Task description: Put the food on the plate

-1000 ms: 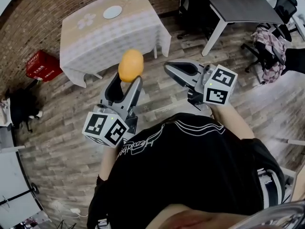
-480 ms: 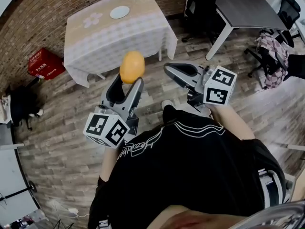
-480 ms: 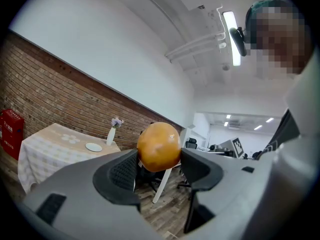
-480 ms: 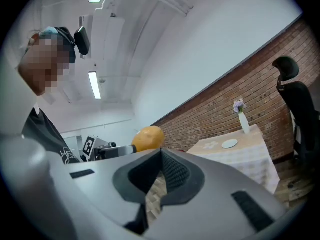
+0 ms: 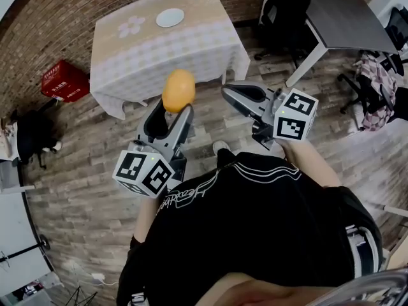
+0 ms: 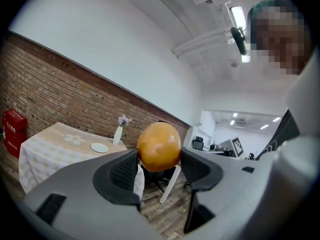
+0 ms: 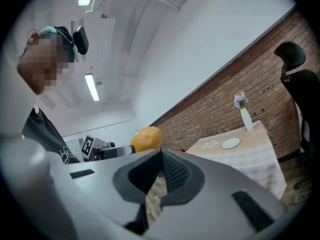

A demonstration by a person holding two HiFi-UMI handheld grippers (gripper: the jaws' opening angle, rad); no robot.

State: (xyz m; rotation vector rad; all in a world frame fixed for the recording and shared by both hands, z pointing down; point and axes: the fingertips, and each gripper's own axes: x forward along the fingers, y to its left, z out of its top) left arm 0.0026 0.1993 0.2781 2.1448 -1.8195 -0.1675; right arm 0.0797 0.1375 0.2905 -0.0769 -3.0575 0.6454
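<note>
Left gripper (image 5: 176, 109) clamped on orange (image 5: 178, 89); right gripper (image 5: 227, 91) closed, empty; orange to be carried steadily to plate (image 5: 170, 17), upper left.

The left hand-held gripper (image 5: 171, 108) clamps orange food (image 5: 178, 89); right hand-held gripper (image 5: 227, 90) seems closed.

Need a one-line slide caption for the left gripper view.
Left gripper clamps a round orange-yellow food item, facing the distant cloth-covered table with its small white plate and white vase.

The food (image 5: 178, 89) is glowing orange-yellow; the tablecloth (image 5: 191, 50) is showing pale beige-and-white checks with a white flower print; the plate (image 5: 170, 17) is gleaming white, the crate (image 5: 65, 81) showing red.
</note>
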